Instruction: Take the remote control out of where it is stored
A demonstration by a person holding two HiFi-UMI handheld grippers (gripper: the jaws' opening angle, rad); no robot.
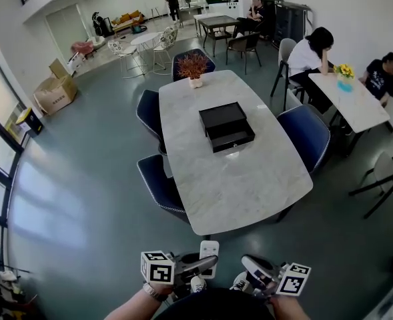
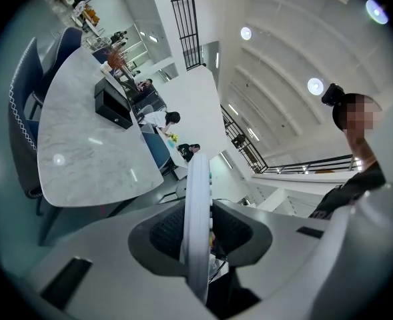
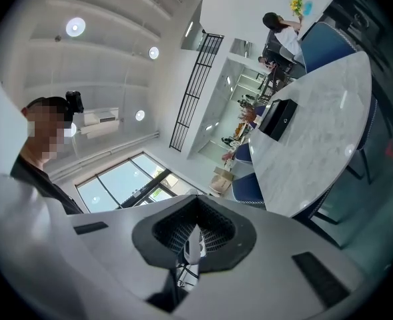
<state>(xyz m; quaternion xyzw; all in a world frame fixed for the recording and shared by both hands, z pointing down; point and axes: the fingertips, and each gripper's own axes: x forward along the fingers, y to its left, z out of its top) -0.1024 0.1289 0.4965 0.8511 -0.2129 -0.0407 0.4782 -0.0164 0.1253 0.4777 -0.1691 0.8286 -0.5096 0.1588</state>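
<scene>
Head view has me standing off the near end of the marble surface (image 1: 249, 185), well back from the black box (image 1: 221, 117) that sits around its middle. The box's drawer (image 1: 233, 139) stands pulled out on the side facing me. Its inside is too dark and small for me to say what, if anything, lies in it.

The white remote control (image 1: 209, 248) is well apart from the box and off the surface altogether, down close to my body. It stands upright in the left claw (image 1: 204, 264). In the left gripper view it shows edge-on as a slim white slab between the two ribbed pads, and both pads press on its flat sides. The jaws stand apart only by the remote's own thickness.

The right claw (image 1: 251, 267) hangs beside the left one, equally far from the box. In the right gripper view its jaws are drawn almost together, with only a sliver of a gap. I see nothing gripped there.

I judge the task as good as done, since the remote is out of storage and firmly carried. At most, I'd put it somewhere and perhaps push the drawer shut, though the task doesn't ask for that.
</scene>
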